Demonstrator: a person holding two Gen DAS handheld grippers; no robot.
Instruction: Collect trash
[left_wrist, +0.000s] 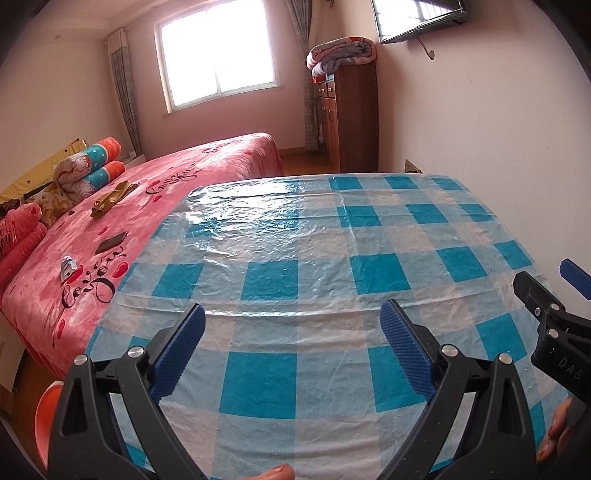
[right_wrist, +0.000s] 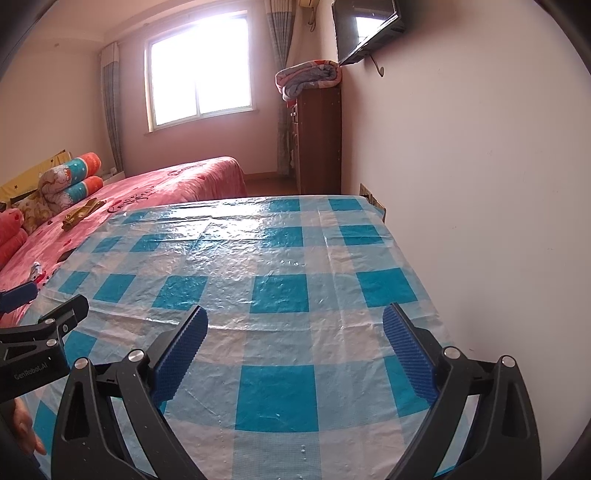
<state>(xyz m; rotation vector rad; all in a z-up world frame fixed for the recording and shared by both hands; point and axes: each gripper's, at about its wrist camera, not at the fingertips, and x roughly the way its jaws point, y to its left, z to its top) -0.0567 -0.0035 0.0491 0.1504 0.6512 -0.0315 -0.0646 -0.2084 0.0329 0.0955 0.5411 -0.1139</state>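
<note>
My left gripper (left_wrist: 293, 314) is open and empty above a table with a blue and white checked plastic cloth (left_wrist: 325, 236). My right gripper (right_wrist: 295, 315) is open and empty above the same cloth (right_wrist: 280, 254), beside the left one. No trash shows on the cloth. On the pink bed, a small crumpled white and blue wrapper (left_wrist: 68, 266) lies near the table's left edge; it also shows in the right wrist view (right_wrist: 36, 269). A crumpled golden-brown item (left_wrist: 110, 199) lies farther up the bed.
The pink bed (left_wrist: 177, 184) runs along the table's left side, with a dark phone (left_wrist: 111, 242) and rolled quilts (left_wrist: 88, 170) on it. A white wall (right_wrist: 480, 184) borders the table's right. A wooden cabinet (left_wrist: 351, 118) stands beyond. An orange object (left_wrist: 46, 417) sits low left.
</note>
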